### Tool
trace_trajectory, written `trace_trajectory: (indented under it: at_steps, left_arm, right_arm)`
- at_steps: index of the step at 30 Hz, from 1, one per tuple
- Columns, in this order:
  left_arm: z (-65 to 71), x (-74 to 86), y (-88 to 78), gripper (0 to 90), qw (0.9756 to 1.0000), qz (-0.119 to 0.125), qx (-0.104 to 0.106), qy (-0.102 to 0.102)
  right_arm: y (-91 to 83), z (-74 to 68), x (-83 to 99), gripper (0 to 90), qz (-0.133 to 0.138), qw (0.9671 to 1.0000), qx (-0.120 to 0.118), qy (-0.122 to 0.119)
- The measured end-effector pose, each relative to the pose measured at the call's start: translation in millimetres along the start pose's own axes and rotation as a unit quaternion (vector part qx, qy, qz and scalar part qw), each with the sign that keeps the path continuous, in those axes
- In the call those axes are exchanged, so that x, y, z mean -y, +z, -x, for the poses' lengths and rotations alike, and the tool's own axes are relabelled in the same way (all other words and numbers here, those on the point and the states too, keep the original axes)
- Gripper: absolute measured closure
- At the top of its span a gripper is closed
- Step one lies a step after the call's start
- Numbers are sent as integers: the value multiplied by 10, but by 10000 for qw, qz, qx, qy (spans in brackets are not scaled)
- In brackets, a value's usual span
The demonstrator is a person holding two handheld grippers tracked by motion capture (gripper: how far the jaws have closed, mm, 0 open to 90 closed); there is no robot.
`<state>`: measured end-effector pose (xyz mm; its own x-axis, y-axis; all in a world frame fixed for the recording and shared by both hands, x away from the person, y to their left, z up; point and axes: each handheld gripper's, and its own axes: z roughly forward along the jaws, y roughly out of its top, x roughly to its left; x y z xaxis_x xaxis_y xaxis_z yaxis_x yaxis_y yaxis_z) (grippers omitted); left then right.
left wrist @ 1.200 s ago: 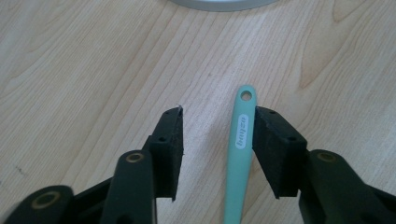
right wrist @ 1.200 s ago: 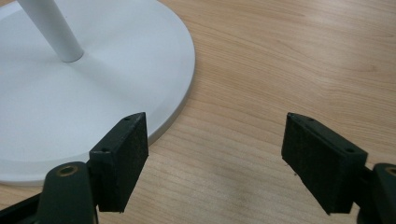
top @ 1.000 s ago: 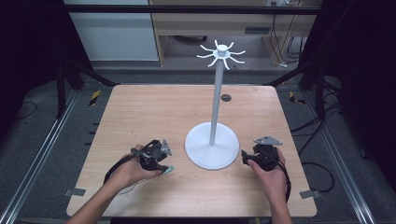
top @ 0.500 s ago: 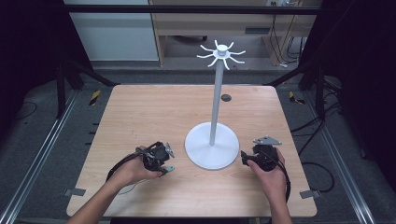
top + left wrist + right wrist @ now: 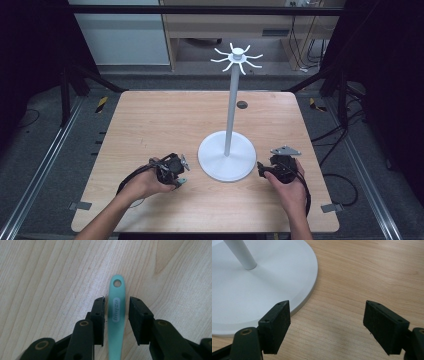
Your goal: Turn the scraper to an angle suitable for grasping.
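Mint-green plastic is what my left gripper point(image 5: 116, 312) is working on: a slim handle point(image 5: 116, 315) lying flat on the wooden table point(image 5: 150, 125), with a round hole at its far end and a pale oval label just below the hole. In the left gripper view the handle runs straight up between the two black jaws. I have just been closing them on it; the left-hand pad looks to be at the handle's edge, while a thin strip of wood shows between the handle and the right-hand pad, so I read them as narrowed around it but not yet pinching. From the high view I see the left gripper point(image 5: 172, 172) low over the near part of the table, just left of the white stand point(image 5: 227, 160), with a bit of the green showing beside it.

My right gripper point(image 5: 327, 322) has its jaws spread wide with only bare wood between them. Its left pad sits just by the rim of the stand's round base point(image 5: 262, 290). In the high view the right gripper point(image 5: 280, 167) rests near the base's right side, and the stand's pole rises to a ring of curved hooks point(image 5: 237, 57)
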<state>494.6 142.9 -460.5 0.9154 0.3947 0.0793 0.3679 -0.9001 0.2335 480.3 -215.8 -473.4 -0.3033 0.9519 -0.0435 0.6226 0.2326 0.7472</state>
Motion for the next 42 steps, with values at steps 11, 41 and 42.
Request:
trace_trajectory:
  at_steps: [11, 41, 42]
  left_arm:
    - [-47, -2, 37, 696, 9999, -87, 121, -36]
    - [13, 215, -843, 737, 9910, 1322, -187, -117]
    - [14, 218, -882, 737, 9902, 1375, -210, -113]
  right_arm:
    - [0, -4, 2, 224, -21, 10000, -10, -14]
    - [5, -10, 1, 222, -33, 10000, 4, -43]
    - [6, -10, 1, 222, -34, 10000, -4, -50]
